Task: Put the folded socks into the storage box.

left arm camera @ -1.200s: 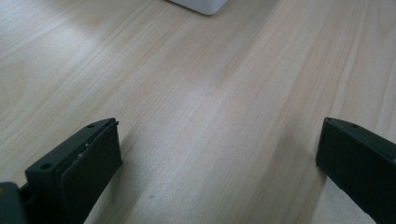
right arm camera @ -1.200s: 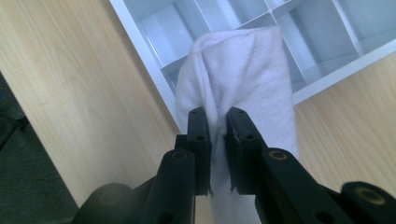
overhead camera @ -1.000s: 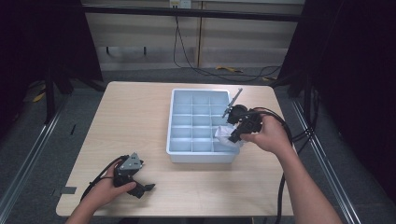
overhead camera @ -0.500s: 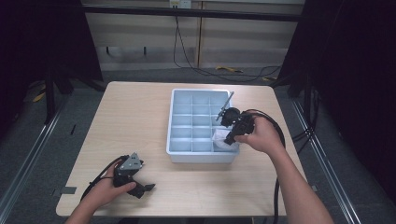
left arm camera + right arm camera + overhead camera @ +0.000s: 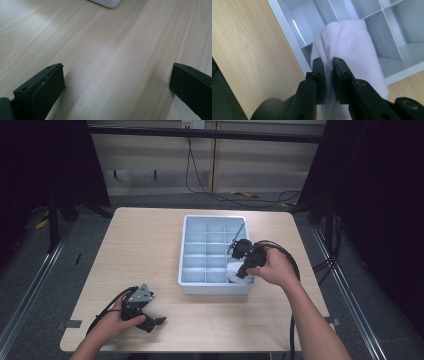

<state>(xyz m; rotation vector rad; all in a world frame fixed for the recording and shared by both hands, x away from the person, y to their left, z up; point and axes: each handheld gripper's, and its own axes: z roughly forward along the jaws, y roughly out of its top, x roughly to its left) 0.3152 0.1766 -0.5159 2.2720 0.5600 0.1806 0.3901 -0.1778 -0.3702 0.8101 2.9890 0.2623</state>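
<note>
High view: light wooden desk (image 5: 150, 260) carrying a pale blue plastic tray divided into square compartments (image 5: 192, 251). Right claw (image 5: 242, 268) hangs over the tray's near right corner, nipping a small white cloth (image 5: 234, 270); the black body and the hand cover most of the cloth, so which compartment it sits over is hard to tell. Left claw (image 5: 154, 323) rests on the desk near the front left edge, well apart from the tray, half covered by the hand.

Left gripper view: left claw (image 5: 115, 82) jaws spread wide, bare desk wood between them, nothing held. Both jaws cut off by the frame. A white corner of the tray (image 5: 106, 3) peeks in at the top edge.

Right gripper view: right claw (image 5: 328, 67) closed nearly together, pinching a fold of the soft white cloth (image 5: 352, 45). Cloth bulges above the tray's (image 5: 287, 30) outer wall and compartments; its lower end is hidden behind the jaws.
</note>
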